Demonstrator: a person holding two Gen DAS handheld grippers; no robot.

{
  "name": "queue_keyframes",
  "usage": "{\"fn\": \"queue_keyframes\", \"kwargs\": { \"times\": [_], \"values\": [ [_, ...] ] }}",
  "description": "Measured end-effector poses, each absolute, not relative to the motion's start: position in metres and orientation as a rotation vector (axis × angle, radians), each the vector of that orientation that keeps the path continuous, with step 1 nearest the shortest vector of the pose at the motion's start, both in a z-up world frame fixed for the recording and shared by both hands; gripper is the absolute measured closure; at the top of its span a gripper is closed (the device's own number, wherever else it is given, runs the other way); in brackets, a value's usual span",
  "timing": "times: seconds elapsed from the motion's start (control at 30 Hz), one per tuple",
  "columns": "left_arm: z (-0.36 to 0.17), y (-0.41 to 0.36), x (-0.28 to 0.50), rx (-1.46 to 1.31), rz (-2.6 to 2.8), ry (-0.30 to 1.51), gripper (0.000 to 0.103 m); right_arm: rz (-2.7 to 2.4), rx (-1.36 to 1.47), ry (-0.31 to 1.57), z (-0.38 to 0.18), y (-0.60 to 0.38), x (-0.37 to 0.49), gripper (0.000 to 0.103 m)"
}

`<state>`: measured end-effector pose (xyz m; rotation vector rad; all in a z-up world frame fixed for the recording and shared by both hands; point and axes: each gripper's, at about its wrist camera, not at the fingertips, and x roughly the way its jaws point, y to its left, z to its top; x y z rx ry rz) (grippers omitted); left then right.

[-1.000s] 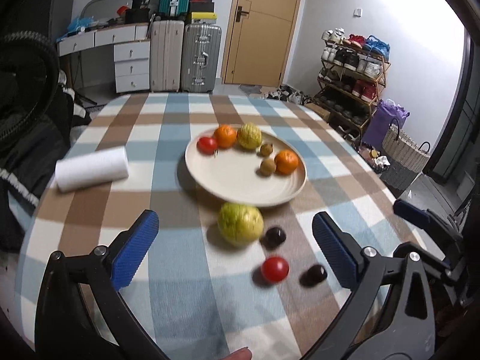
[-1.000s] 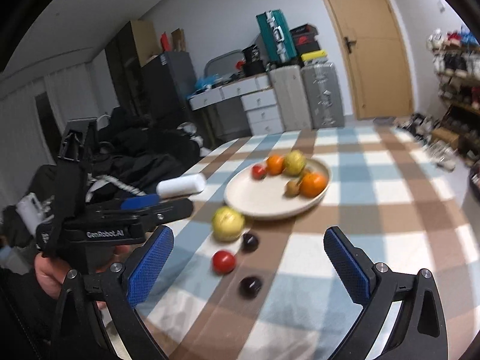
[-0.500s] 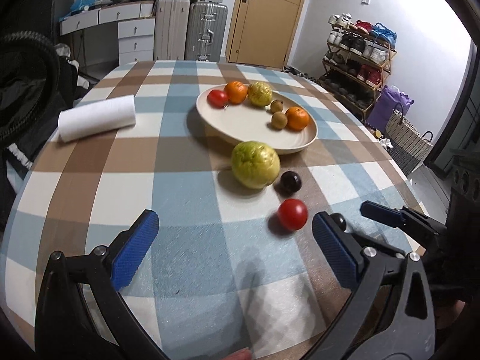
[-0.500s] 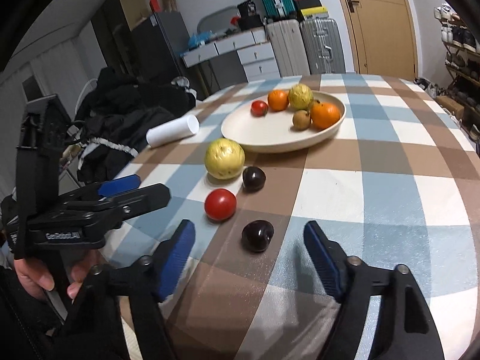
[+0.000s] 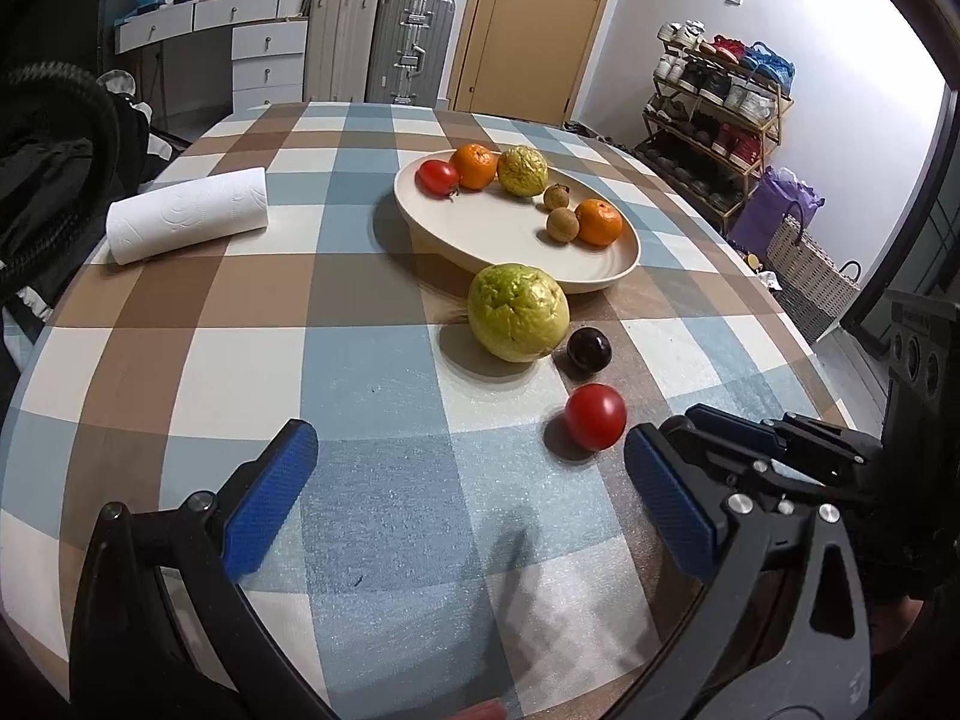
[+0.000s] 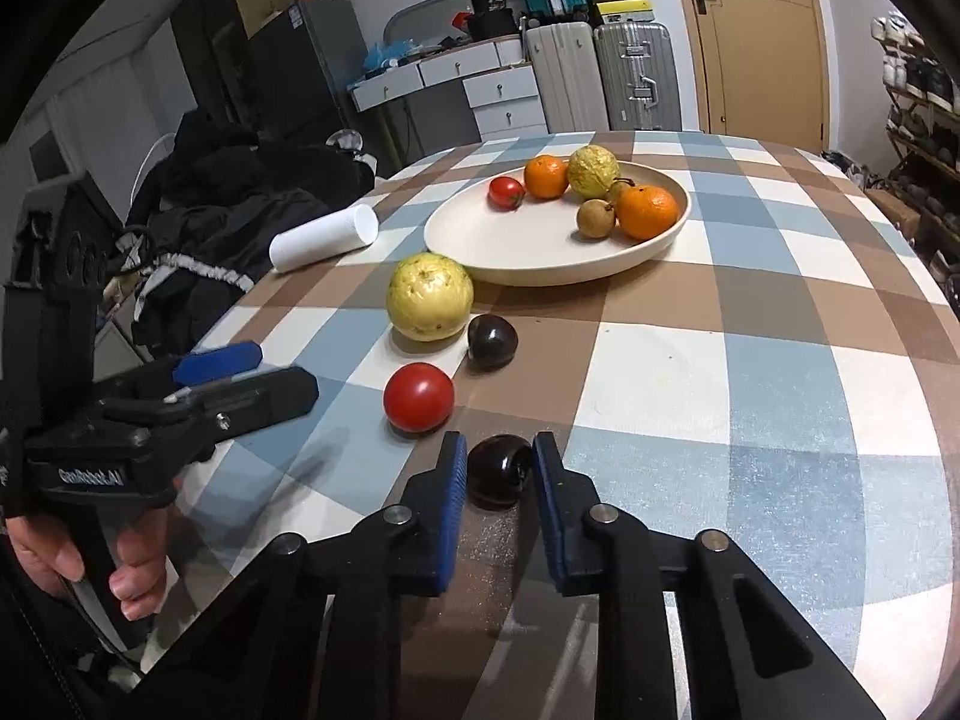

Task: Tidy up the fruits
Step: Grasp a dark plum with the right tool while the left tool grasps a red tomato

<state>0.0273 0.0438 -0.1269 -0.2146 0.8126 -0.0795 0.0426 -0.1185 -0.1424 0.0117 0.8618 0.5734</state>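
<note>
Checkered tablecloth [image 6: 750, 372]; gripped dark plum [image 6: 498, 471] only in right view.

Checked table [image 5: 198, 324] bears plate [image 5: 600, 276], paper roll [image 5: 186, 222], fruits

Dark plum [image 6: 497, 471] lies on checked cloth, beside red tomato [image 6: 418, 397].

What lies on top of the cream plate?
On the cream plate: a tomato, two oranges, a yellow-green fruit and two small brown fruits. The second is partly hidden.
</note>
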Motion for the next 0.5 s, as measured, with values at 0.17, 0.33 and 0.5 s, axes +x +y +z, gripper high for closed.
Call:
{"fn": "queue_keyframes", "kwargs": {
  "times": [0.17, 0.33, 0.5],
  "values": [
    [-0.131, 0.037, 0.035, -0.201, -0.103, 0.837, 0.001, 0.573, 0.029, 0.839, -0.139, -0.125, 0.039, 0.081],
    [-0.132, 0.021, 0.044, -0.165, -0.144, 0.856, 0.001, 0.562, 0.043, 0.805, -0.132, -0.135, 0.035, 0.081],
    [-0.135, 0.003, 0.054, -0.117, -0.184, 0.882, 0.001, 0.535, 0.067, 0.788, -0.127, -0.150, 0.033, 0.081]
  ]
}}
